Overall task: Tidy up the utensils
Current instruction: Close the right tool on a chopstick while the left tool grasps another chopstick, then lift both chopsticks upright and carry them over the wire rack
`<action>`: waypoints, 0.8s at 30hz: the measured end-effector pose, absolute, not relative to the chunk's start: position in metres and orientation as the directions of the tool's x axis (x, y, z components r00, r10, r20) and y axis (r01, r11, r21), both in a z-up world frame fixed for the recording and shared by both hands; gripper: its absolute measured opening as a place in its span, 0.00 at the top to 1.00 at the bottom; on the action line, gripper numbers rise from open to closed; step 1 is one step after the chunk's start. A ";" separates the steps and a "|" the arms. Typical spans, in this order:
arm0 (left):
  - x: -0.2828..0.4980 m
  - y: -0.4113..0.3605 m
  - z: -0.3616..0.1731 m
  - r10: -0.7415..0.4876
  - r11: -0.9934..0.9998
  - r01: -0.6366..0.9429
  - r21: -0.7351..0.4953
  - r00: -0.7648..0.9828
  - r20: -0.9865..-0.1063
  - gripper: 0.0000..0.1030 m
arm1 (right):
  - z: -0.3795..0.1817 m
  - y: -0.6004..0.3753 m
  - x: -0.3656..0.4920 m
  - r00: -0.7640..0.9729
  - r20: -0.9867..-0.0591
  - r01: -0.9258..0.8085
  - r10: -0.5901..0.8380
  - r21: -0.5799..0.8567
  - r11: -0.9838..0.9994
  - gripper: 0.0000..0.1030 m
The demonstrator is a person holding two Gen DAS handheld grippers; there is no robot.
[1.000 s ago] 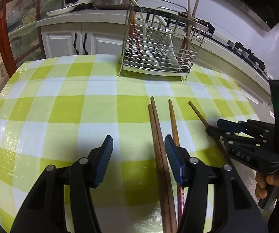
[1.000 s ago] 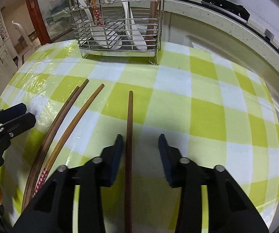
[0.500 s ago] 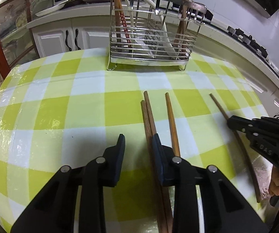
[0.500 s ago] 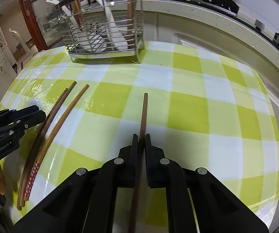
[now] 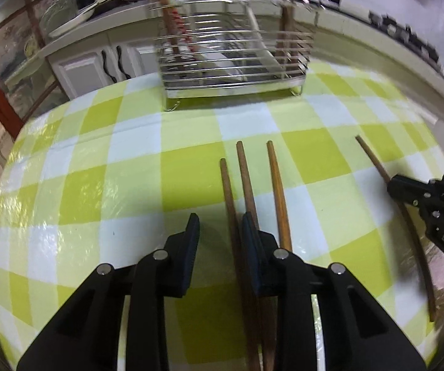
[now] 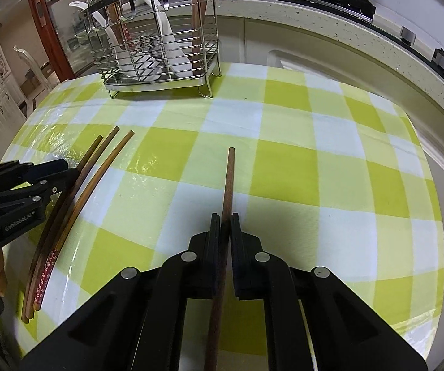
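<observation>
Rack [image 5: 234,58] blurred (contents unreadable)

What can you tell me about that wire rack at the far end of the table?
The wire rack is shiny metal, made of thin horizontal bars with a broad band round the top, and stands upright on small looped feet on the checked tablecloth, near the table's far edge. Inside, white spoons lean among upright wooden chopsticks, one with a red patterned end. Neither gripper touches it. In the left wrist view it is blurred.
</observation>
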State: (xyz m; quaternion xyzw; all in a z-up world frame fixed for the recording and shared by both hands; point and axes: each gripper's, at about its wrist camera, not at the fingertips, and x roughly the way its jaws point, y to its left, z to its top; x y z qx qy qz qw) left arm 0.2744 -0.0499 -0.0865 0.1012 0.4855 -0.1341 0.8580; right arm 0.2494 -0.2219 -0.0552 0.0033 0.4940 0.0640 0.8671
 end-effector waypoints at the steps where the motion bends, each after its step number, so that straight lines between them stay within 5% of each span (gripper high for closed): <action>1: 0.276 -0.052 -0.086 -0.130 0.942 0.333 0.044 0.480 -0.868 0.80 | -0.055 -0.221 0.250 0.503 -0.857 -0.108 0.113 0.068 0.992 0.92; 4: 0.276 -0.057 -0.086 -0.119 0.935 0.350 0.060 0.467 -0.877 0.93 | -0.055 -0.221 0.250 0.504 -0.856 -0.107 0.116 0.072 0.992 0.92; 24: 0.237 0.000 0.001 -0.270 0.954 0.283 -0.100 0.663 -0.698 0.94 | 0.006 -0.219 0.235 0.611 -0.780 -0.108 0.135 0.087 0.990 0.92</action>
